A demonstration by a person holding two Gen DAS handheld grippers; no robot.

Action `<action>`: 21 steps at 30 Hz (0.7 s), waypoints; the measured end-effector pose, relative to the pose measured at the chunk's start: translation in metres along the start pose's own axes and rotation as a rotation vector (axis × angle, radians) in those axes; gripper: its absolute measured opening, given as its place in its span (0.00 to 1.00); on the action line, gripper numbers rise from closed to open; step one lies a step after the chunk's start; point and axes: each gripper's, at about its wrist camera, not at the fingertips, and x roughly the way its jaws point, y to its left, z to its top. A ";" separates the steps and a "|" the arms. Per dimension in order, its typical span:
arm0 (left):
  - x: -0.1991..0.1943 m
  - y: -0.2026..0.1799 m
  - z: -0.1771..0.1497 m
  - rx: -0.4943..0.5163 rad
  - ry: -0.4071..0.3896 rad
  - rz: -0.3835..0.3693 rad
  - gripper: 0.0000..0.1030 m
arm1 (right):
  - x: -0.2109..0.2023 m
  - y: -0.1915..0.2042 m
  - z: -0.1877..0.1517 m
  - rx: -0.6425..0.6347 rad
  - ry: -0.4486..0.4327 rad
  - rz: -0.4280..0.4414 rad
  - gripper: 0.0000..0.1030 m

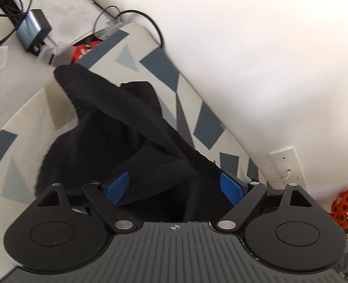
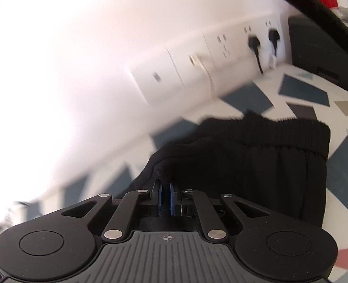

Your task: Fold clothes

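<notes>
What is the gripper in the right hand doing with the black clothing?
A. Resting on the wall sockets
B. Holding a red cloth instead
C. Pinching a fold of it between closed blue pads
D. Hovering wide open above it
C: the right gripper has its blue pads drawn together on a fold of the black garment.

Wall (image 1: 244,47) close behind black garment (image 1: 126,127); cables (image 1: 6,11), charger (image 1: 33,29) crowd far end.

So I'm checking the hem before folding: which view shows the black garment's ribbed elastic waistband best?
The right wrist view: the ribbed elastic waistband runs sharp and edge-on across the black garment. The left wrist view shows only one dark, blurred stretch of it.
</notes>
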 end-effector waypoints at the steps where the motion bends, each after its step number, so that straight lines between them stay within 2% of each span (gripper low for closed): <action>1: 0.006 -0.001 0.001 0.009 0.000 0.026 0.85 | -0.011 0.002 0.001 0.000 -0.017 0.032 0.06; 3: 0.021 0.001 0.002 0.006 0.003 0.088 0.85 | -0.029 0.003 0.004 0.001 -0.034 0.090 0.06; 7: 0.041 0.007 0.004 -0.044 -0.018 0.116 0.81 | -0.062 -0.005 0.010 0.043 -0.069 0.198 0.05; 8: 0.043 0.006 0.004 -0.051 -0.030 0.113 0.60 | -0.069 -0.007 0.010 0.051 -0.078 0.212 0.05; 9: 0.042 0.004 0.004 -0.058 -0.035 0.109 0.32 | -0.076 -0.010 0.010 0.053 -0.091 0.219 0.05; 10: 0.040 0.000 0.002 -0.065 -0.037 0.123 0.29 | -0.083 -0.014 0.010 0.054 -0.102 0.223 0.05; 11: 0.036 -0.005 0.001 -0.066 -0.044 0.137 0.22 | -0.088 -0.019 0.010 0.064 -0.108 0.229 0.05; 14: 0.014 -0.032 -0.013 0.028 -0.134 0.172 0.17 | -0.096 -0.034 0.008 0.100 -0.104 0.232 0.05; 17: -0.017 -0.064 -0.032 0.156 -0.252 0.167 0.16 | -0.104 -0.046 0.010 0.150 -0.118 0.238 0.05; 19: -0.037 -0.089 -0.048 0.273 -0.332 0.156 0.16 | -0.118 -0.055 0.015 0.173 -0.169 0.250 0.05; 21: -0.053 -0.113 -0.067 0.390 -0.350 0.095 0.16 | -0.137 -0.064 0.020 0.184 -0.242 0.247 0.05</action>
